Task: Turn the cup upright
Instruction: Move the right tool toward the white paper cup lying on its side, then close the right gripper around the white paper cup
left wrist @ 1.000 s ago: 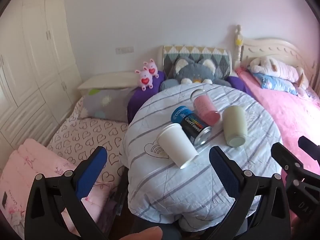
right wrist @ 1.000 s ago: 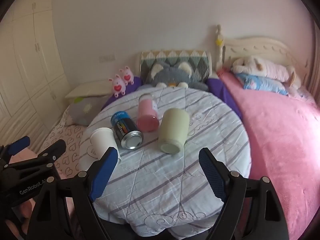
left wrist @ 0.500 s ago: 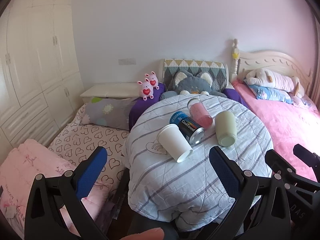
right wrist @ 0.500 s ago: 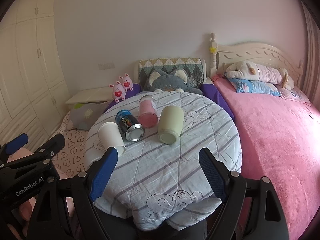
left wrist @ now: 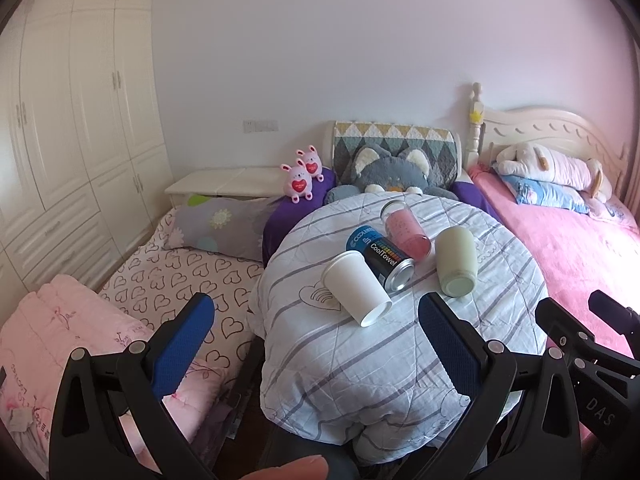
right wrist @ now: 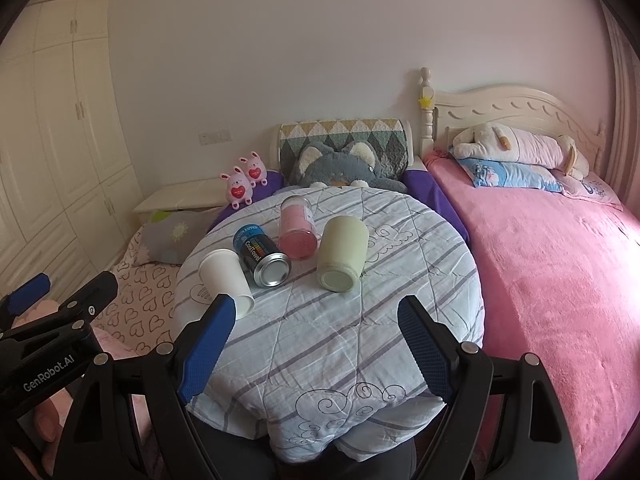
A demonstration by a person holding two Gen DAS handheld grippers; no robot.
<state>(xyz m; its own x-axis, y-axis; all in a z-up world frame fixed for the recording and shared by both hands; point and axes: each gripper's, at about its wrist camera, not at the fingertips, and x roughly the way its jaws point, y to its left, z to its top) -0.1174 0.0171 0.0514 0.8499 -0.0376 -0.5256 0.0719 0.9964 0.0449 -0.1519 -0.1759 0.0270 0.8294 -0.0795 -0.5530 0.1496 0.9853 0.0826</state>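
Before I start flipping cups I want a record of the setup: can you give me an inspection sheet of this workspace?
Surface: round table, striped quilted cover.
Job's things: white paper cup, pink cup, pale green cup, all on their sides.
Clutter: CoolTowel can, lying between white and pink cups.
Grippers: left gripper and right gripper open, empty, short of the cups.
Cables: nothing seen.
Surroundings: pink bed, plush toys, wardrobe.

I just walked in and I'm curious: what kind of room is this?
Very likely a bedroom. A bed with a pink blanket and carved cream headboard, tall cream wardrobe doors, and a grey cat plush point to it.
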